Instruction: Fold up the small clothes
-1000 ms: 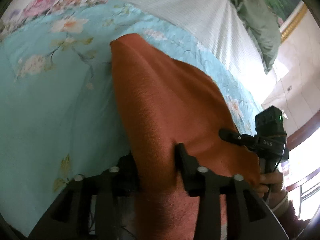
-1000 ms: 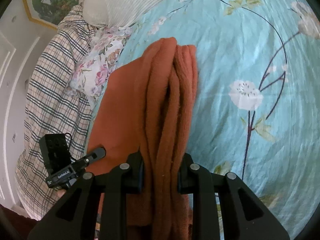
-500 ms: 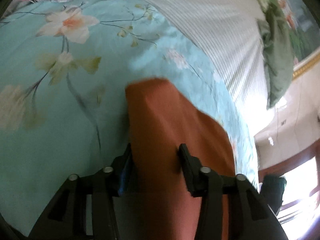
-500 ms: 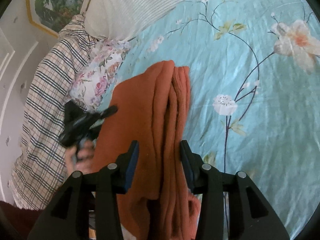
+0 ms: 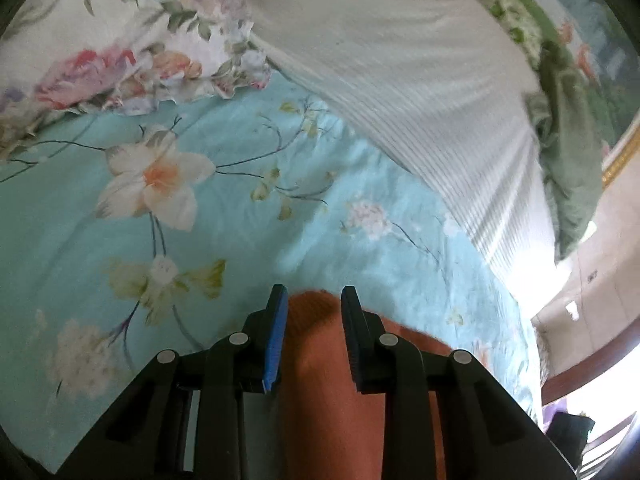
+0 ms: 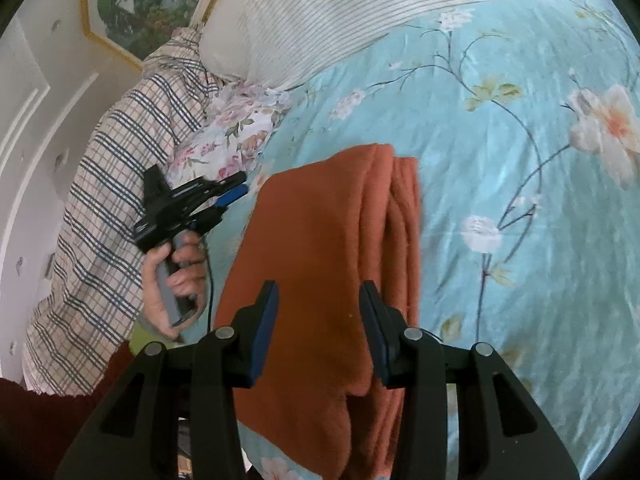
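Observation:
A rust-orange garment (image 6: 320, 232) lies folded in a long stack on the turquoise flowered bedcover (image 6: 500, 120). My right gripper (image 6: 319, 292) hovers over its near part, open, the pads apart from the fabric. My left gripper (image 6: 236, 186), held by a hand (image 6: 176, 276), is off the garment's left edge with nothing between its fingers; its jaws are closing and stand narrowly apart. In the left wrist view the left gripper (image 5: 313, 294) points across the bedcover (image 5: 120, 240), with the garment's end (image 5: 316, 380) below it.
A white striped pillow (image 6: 320, 12) and a floral pillow (image 6: 236, 132) lie at the head of the bed. A plaid cloth (image 6: 100, 184) covers the left side. A green cloth (image 5: 568, 152) hangs by the framed painting (image 6: 152, 0).
The right gripper opened off the folded garment and rose. The left gripper let go of the garment, swung away past its edge, and its jaws narrowed.

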